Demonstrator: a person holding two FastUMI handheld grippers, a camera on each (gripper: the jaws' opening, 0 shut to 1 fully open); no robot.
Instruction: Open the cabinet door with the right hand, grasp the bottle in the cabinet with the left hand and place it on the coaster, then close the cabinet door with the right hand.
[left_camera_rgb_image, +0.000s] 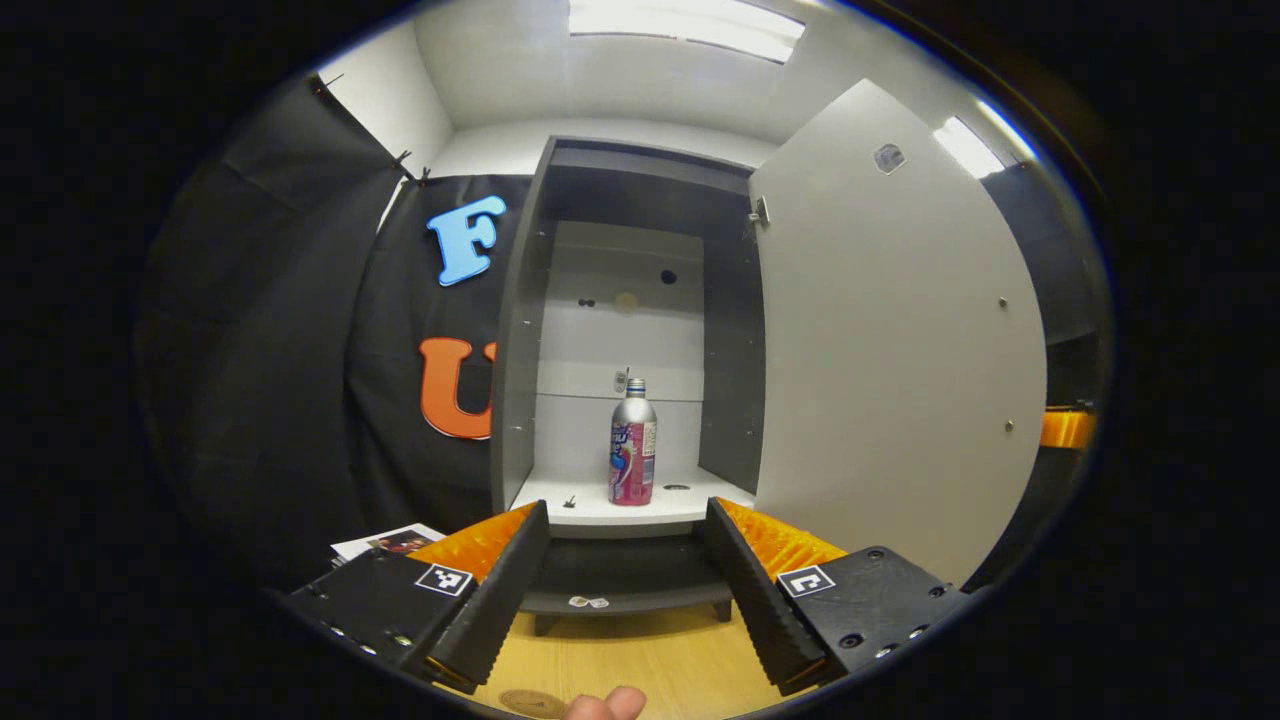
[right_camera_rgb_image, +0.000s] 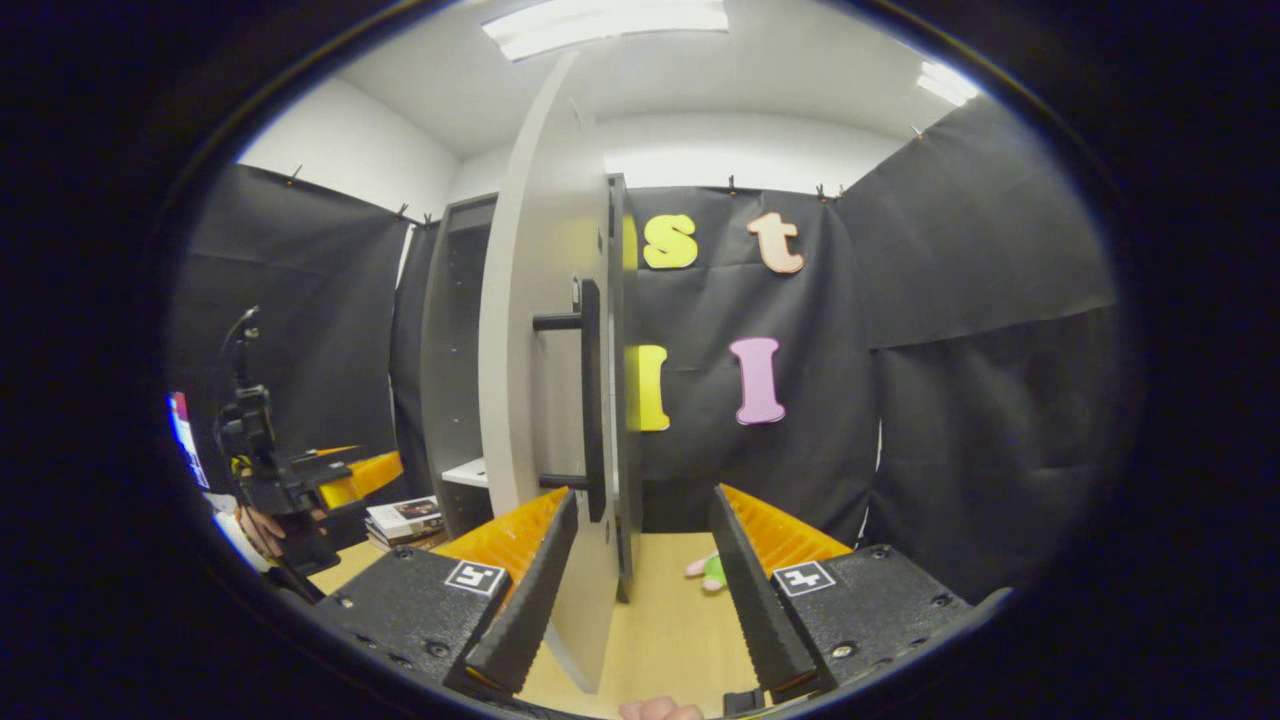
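Note:
The cabinet (left_camera_rgb_image: 520, 330) stands open, its pale door (left_camera_rgb_image: 900, 340) swung out to the right. A silver bottle with a pink label (left_camera_rgb_image: 632, 447) stands upright on the lower white shelf (left_camera_rgb_image: 600, 512), alone. My left gripper (left_camera_rgb_image: 627, 508) is open, in front of the cabinet and short of the bottle, which lines up with the gap. A brown round coaster (left_camera_rgb_image: 530, 703) lies on the wooden table just below it. In the right gripper view the door (right_camera_rgb_image: 545, 380) is edge-on with its black bar handle (right_camera_rgb_image: 591, 400). My right gripper (right_camera_rgb_image: 644, 495) is open, the door's lower edge between its fingers, not pressed.
A stack of books (right_camera_rgb_image: 405, 520) lies on the table left of the cabinet, also seen as a magazine (left_camera_rgb_image: 385, 542). A small pink and green toy (right_camera_rgb_image: 708, 570) lies on the table behind the door. The other gripper and a hand (right_camera_rgb_image: 290, 480) are at far left.

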